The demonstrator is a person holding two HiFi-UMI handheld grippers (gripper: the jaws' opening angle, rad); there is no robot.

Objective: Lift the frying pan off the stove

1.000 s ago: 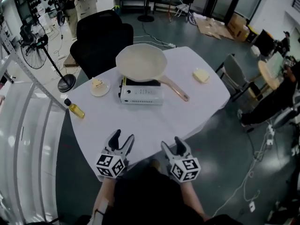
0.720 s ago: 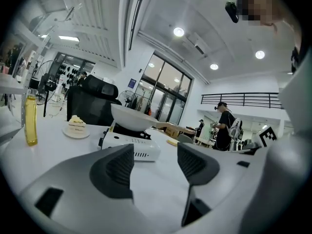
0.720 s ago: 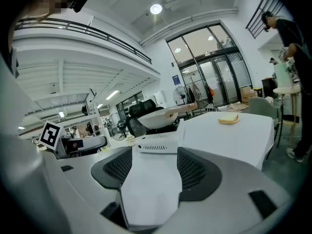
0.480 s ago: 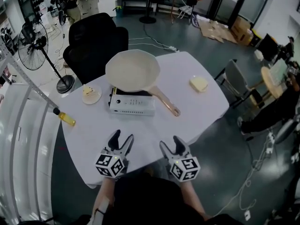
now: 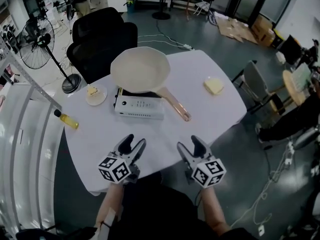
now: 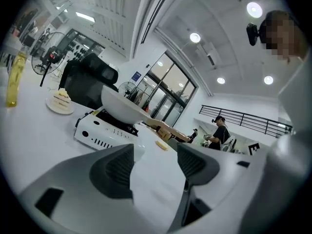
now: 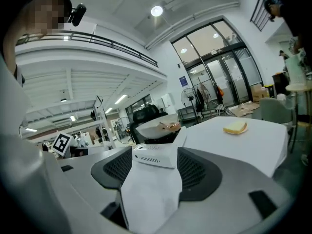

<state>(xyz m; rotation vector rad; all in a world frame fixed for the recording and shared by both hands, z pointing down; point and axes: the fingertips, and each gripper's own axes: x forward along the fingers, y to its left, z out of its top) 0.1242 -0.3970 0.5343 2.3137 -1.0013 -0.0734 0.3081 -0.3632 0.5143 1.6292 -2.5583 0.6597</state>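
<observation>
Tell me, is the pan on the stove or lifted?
On it: the pan sits on the stove; the left claw and right claw are open, short of it.

I count one frying pan point(image 5: 140, 69) and one stove point(image 5: 139, 107), both on the single white table point(image 5: 155, 134). On the table's left side there is one bottle of yellow liquid point(image 5: 66, 120) and one small plate point(image 5: 95, 96) with one piece of cake; on its right side, one pale yellow slab point(image 5: 213, 86). Beyond the far edge I make out what look like two black chairs point(image 5: 102, 46), with one grey chair point(image 5: 254, 83) off to the right and one standing fan point(image 5: 35, 36) at far left. Nearest me are two grippers: the left gripper point(image 5: 135, 141) and the right gripper point(image 5: 189, 144).
</observation>
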